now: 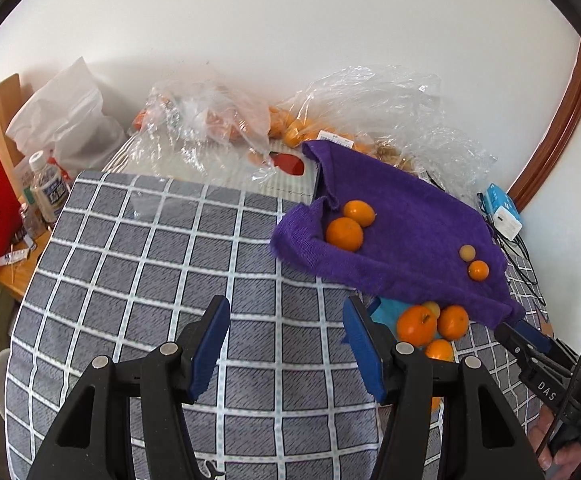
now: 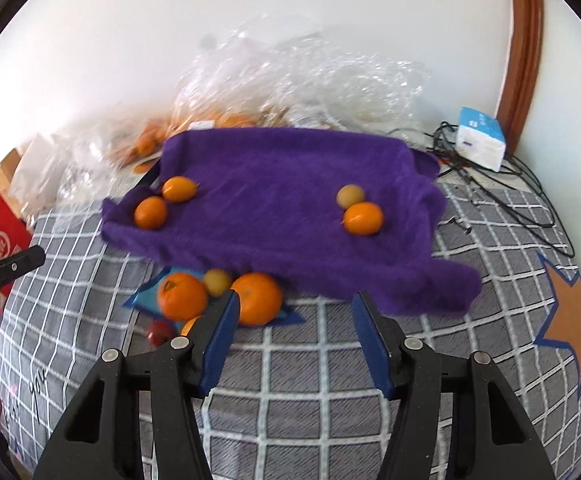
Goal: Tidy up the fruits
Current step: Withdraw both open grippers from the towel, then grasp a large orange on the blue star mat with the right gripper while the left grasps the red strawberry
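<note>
Left gripper [image 1: 286,344]: blue-padded jaws spread, empty, over the grey checked cloth [image 1: 150,280].
Fruit: two round oranges [image 1: 344,234] on the purple fuzzy towel [image 1: 402,220]; more beneath its edge.
Right gripper [image 2: 294,324]: jaws spread, empty, near that edge.

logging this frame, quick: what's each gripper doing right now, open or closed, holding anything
Left gripper: open, nothing between its fingers, above the checked cloth.
Right gripper: open, empty, just short of the purple towel.
</note>
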### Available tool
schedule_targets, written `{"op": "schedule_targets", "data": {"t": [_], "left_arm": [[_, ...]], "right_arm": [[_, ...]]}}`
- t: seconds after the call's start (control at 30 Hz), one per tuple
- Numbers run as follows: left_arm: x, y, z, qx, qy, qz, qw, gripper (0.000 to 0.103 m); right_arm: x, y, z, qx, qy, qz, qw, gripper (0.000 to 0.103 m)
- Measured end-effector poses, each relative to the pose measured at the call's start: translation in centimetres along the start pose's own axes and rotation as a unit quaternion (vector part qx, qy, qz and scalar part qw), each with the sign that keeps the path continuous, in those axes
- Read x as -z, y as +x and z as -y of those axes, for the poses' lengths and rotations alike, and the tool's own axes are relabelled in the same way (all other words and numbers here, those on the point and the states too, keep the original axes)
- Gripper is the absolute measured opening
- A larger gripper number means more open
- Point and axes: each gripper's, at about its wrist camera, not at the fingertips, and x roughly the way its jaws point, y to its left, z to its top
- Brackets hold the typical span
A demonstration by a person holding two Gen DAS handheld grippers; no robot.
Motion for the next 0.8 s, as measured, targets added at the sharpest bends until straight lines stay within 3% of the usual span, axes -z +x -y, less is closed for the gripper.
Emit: {"op": "schedule_targets", "data": {"t": [0.43, 0.8], "left_arm": [[1.3, 0.9, -0.9, -0.012, -0.005, -0.019, 0.9997, 0.056], [1.1, 2.5, -1.0, -0.021, 0.003, -0.037, 0.9991, 0.056]], "right_arm": [[0.6, 4.4, -2.2, -0.035, -0.012, -0.041, 0.998, 0.053], [0.0, 7.8, -1.6, -0.028, -0.009, -0.056, 0.998, 0.053]]}}
